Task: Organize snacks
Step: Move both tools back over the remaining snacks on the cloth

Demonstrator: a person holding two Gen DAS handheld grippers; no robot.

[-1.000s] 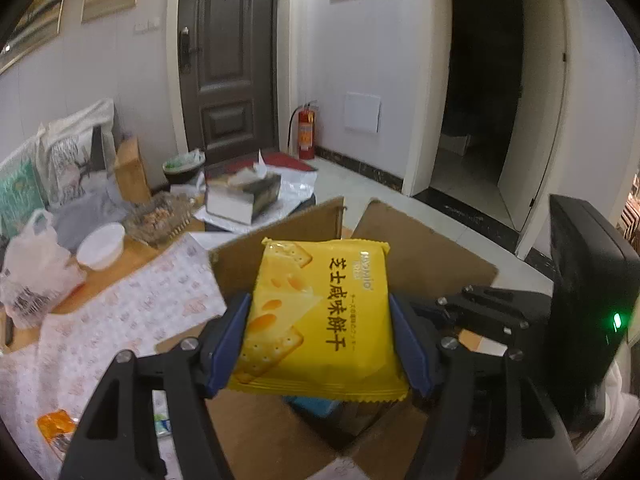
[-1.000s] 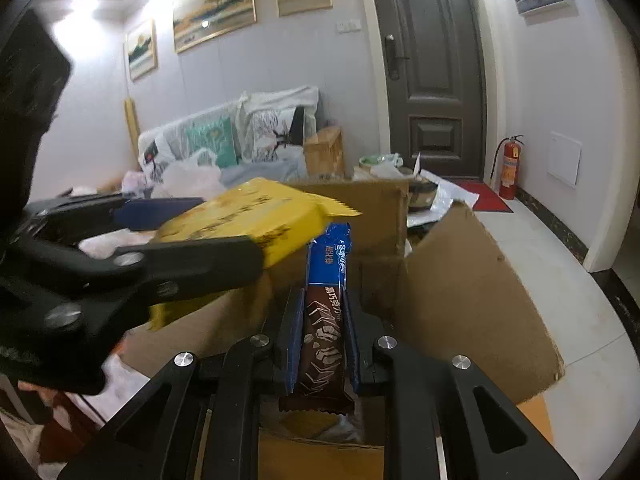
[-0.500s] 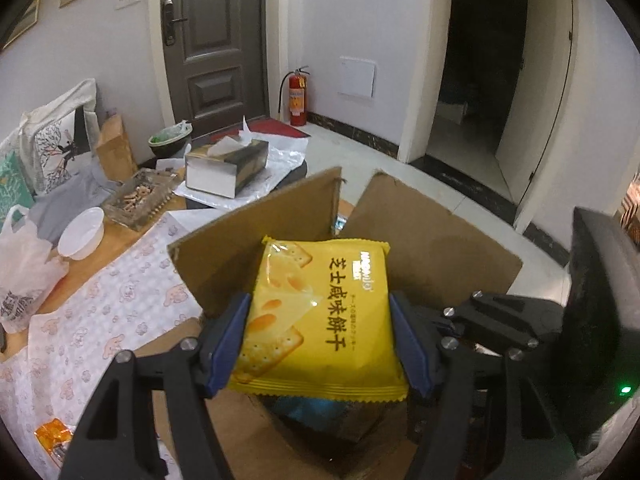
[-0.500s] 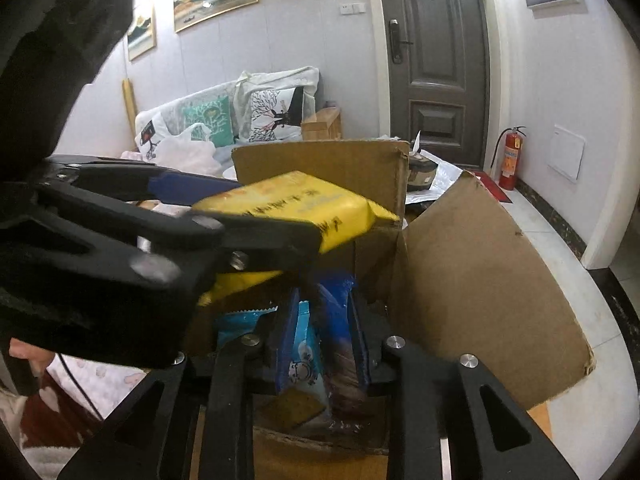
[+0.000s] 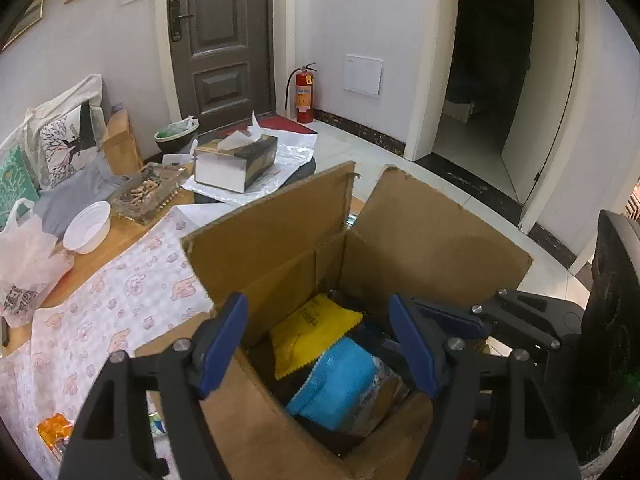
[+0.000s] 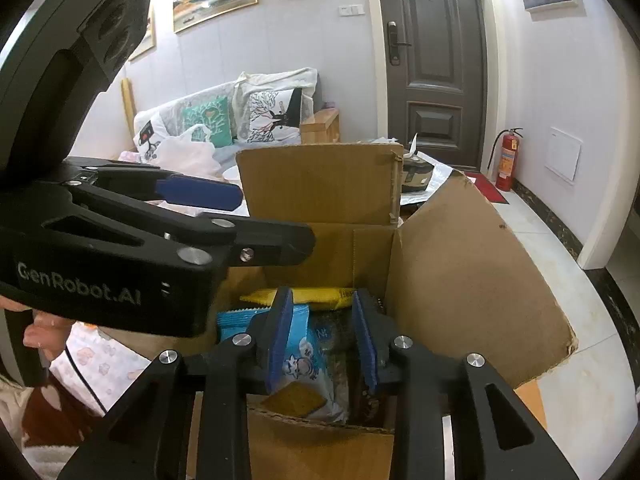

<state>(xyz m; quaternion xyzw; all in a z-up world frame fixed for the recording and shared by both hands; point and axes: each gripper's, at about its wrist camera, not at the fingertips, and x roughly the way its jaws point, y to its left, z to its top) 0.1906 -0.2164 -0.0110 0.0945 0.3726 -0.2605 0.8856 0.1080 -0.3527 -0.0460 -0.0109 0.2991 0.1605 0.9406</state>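
Observation:
An open cardboard box [image 5: 432, 236] stands on the table. Inside lie the yellow cracker packet [image 5: 312, 334], a light blue snack bag [image 5: 344, 384] and a dark packet. My left gripper [image 5: 320, 344] is open and empty above the box opening. My right gripper [image 6: 323, 342] is open and empty at the box's near edge, above the blue bag [image 6: 304, 356]. The yellow packet [image 6: 308, 295] lies at the back of the box. The left gripper also shows in the right wrist view [image 6: 224, 216].
A patterned cloth [image 5: 100, 320] covers the table left of the box. Farther left are a white bowl [image 5: 87, 227], a plastic bag [image 5: 24, 268], a tray of bits [image 5: 146, 194] and a tissue box [image 5: 236, 160]. An orange wrapper [image 5: 52, 430] lies near the front edge.
My left gripper opened and the yellow cracker packet dropped into the box. My right gripper opened and let go of the dark chocolate bar inside the box.

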